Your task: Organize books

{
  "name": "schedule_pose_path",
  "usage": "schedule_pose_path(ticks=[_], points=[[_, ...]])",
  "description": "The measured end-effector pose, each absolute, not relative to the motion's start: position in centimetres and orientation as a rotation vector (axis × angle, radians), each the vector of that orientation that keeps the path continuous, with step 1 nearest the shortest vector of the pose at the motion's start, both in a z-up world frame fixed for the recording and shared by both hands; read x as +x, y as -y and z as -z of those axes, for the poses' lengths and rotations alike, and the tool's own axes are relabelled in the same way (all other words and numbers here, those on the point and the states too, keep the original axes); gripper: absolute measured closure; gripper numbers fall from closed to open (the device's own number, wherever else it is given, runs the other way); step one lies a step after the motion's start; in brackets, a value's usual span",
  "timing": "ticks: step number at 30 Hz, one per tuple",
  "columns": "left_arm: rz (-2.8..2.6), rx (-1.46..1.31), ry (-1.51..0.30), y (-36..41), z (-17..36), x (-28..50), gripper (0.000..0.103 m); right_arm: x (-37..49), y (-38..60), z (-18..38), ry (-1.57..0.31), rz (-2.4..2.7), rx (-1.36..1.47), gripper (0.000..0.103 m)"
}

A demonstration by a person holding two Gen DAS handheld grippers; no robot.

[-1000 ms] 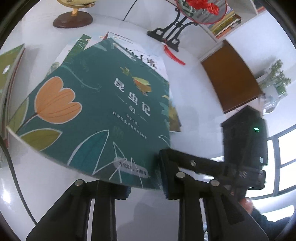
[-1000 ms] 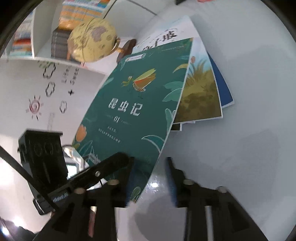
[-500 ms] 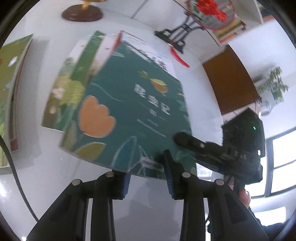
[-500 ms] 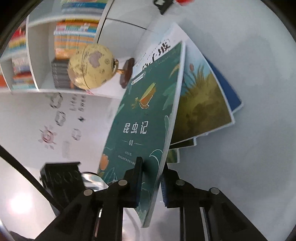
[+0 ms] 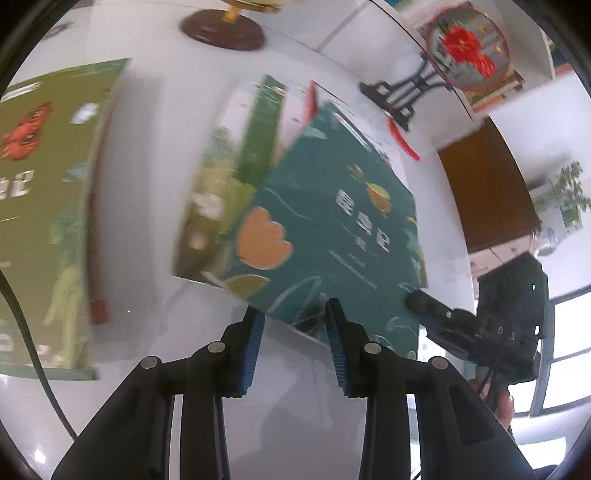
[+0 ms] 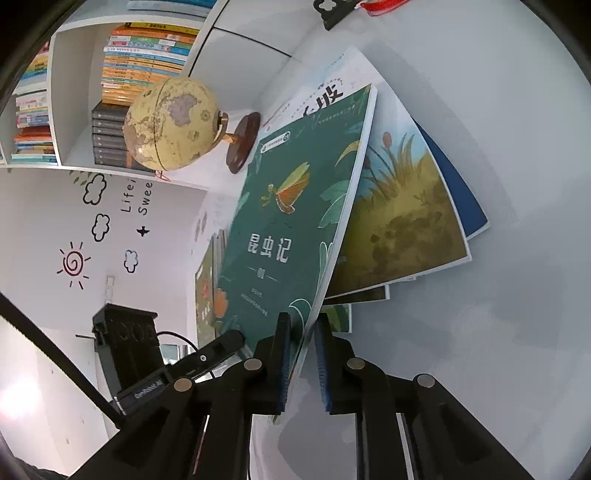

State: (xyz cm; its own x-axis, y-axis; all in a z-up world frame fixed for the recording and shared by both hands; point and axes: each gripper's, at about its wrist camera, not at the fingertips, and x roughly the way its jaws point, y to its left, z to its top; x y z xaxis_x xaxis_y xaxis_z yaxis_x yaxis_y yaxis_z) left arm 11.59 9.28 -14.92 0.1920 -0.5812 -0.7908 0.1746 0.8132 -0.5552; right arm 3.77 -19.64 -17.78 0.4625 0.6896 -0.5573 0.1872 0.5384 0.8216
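Note:
A teal book with an orange tulip and white title is tilted up off a pile of books on the white table. My right gripper is shut on the teal book at its near edge; in the left wrist view that gripper clamps the book's right corner. My left gripper is open just short of the book's near edge, its blue pads apart and pressing on nothing. An olive-green book lies to the far left, blurred.
A yellow globe on a brown base stands behind the books. A white shelf with stacked books is beyond it. A black stand with a red ornament is at the back right. A black cable crosses the left.
My left gripper let go of the teal book, opened and drew back from it. My right gripper closed on the book's edge and tipped it up more steeply.

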Motion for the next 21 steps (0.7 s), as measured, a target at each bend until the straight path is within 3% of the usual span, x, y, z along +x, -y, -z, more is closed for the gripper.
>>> schedule_pose_path(ticks=[12, 19, 21], points=[[0.453, -0.258, -1.211, -11.1, 13.2, 13.4, 0.072, 4.1, 19.7, 18.3, -1.089, -0.351, 0.985, 0.089], [0.507, -0.18, -1.223, -8.7, 13.6, 16.6, 0.057, 4.2, 19.8, 18.5, -1.095, -0.35, 0.988, 0.089], [0.528, -0.158, -1.259, -7.8, 14.5, 17.5, 0.057, 4.1, 19.8, 18.6, -1.097, -0.347, 0.992, 0.089]])
